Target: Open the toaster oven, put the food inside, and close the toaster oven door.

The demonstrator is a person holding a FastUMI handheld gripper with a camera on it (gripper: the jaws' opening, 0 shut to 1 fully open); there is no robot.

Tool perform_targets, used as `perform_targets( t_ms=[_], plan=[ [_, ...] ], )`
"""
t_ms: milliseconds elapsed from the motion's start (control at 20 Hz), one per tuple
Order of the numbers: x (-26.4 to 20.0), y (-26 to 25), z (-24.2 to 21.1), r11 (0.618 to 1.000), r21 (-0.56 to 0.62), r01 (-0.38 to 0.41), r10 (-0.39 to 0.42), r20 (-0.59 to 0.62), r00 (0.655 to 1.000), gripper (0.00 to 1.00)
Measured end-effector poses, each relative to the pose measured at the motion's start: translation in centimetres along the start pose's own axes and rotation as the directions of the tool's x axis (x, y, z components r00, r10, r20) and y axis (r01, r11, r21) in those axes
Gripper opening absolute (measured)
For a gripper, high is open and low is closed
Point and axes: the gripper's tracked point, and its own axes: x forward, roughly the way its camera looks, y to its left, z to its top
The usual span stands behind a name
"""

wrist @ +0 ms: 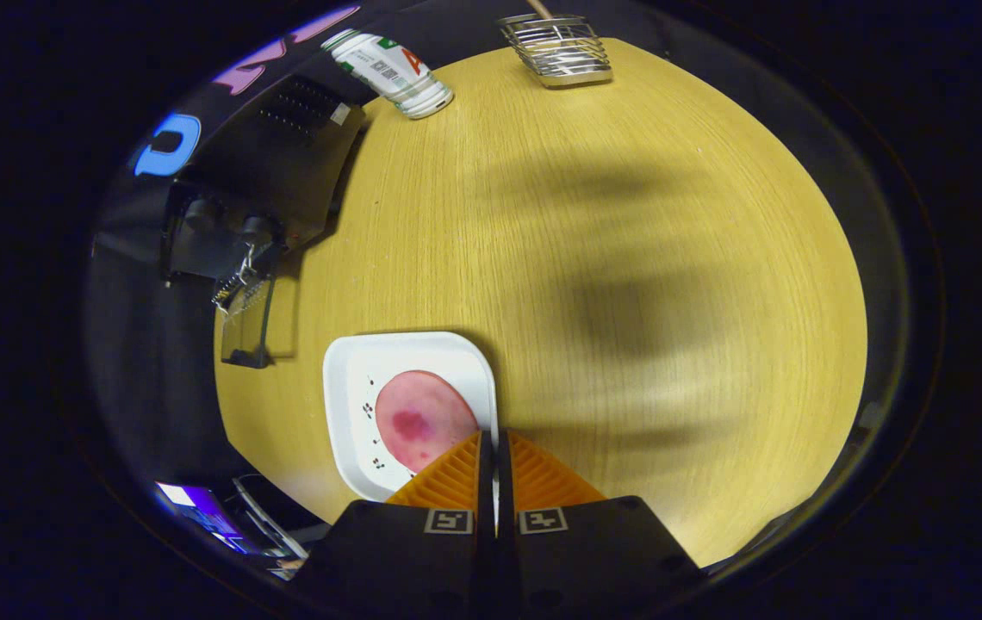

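A: What are the tongs doing?

B: The gripper has its ribbed orange fingers brought together over the right rim of the white plate. Only a narrow slit shows between them; I judge they pinch the rim, though I cannot tell for sure.

A: And the food?

B: A flat, round pink slice with a darker red blotch lies on the plate, just left of the fingers.

A: Why take the plate rather than the slice?

B: Probably because a limp slice is hard to pinch, while the stiff square plate carries it.

A: The toaster oven?

B: It stands far left on the pale wood-grain table, black, its glass door dropped open.
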Motion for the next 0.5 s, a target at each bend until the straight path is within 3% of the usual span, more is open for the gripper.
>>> perform_targets(
  t_ms=[150, 500],
  plan=[
    [0.2, 0.9, -0.7, 0.990, 0.114, -0.088, 0.084, 0.038, 0.996, 0.05],
    [-0.2, 3.2, -2.4, 0.936, 0.292, -0.195, 0.156, 0.151, 0.976, 0.05]
  ],
)
